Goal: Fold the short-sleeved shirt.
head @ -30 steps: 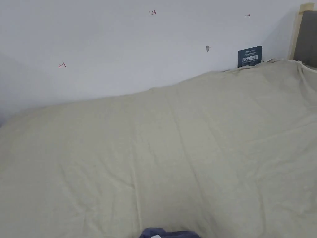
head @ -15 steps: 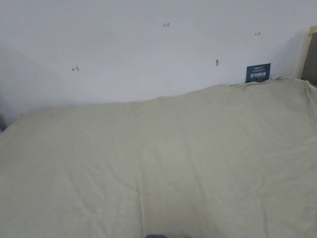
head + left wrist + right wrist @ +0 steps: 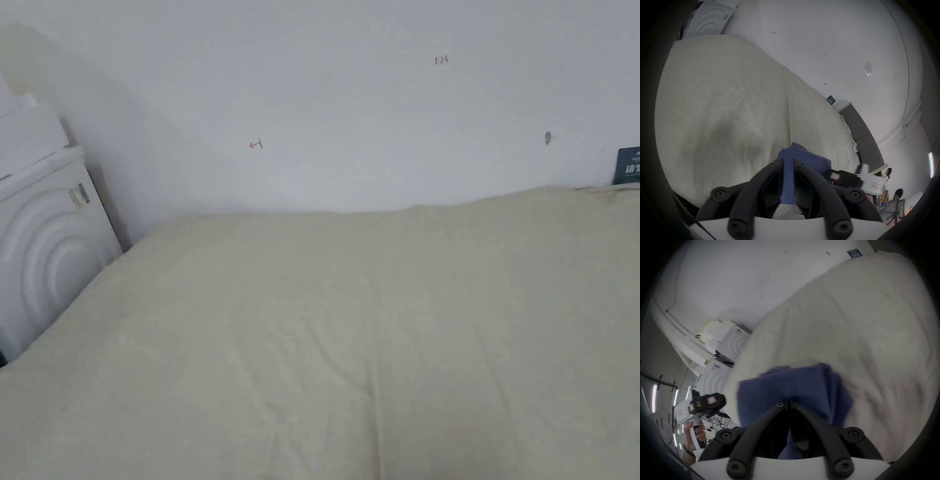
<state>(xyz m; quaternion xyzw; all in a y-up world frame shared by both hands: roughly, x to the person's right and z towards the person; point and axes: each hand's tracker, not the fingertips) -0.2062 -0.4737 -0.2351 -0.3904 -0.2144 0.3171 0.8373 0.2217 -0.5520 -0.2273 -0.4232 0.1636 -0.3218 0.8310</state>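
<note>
The blue short-sleeved shirt (image 3: 804, 157) is bunched at the near edge of the bed, over the pale cream bedsheet (image 3: 350, 325) that covers the whole mattress, and both tools have hold of it. In the left gripper view, the left gripper (image 3: 788, 162) has its two black jaws drawn narrow with a strip of blue cloth running up between them, both jaws pressing on the fabric. In the right gripper view, the right gripper (image 3: 789, 403) has its jaws pinched almost together at the tips, with the shirt (image 3: 791, 389) caught between them and spreading out in a loose blue mass just beyond. The same view shows, low on the left, the left gripper (image 3: 711, 400) farther off, its white handle held in a hand (image 3: 694, 436). The left gripper view shows the right gripper (image 3: 837, 176) low on the right, touching the far side of the blue cloth. From the head view the sheet lies wrinkled and bare up to the white wall (image 3: 350, 94), with a white washing machine (image 3: 44, 250) standing at the left end of the bed and a small dark sign (image 3: 627, 165) propped against the wall at the far right
</note>
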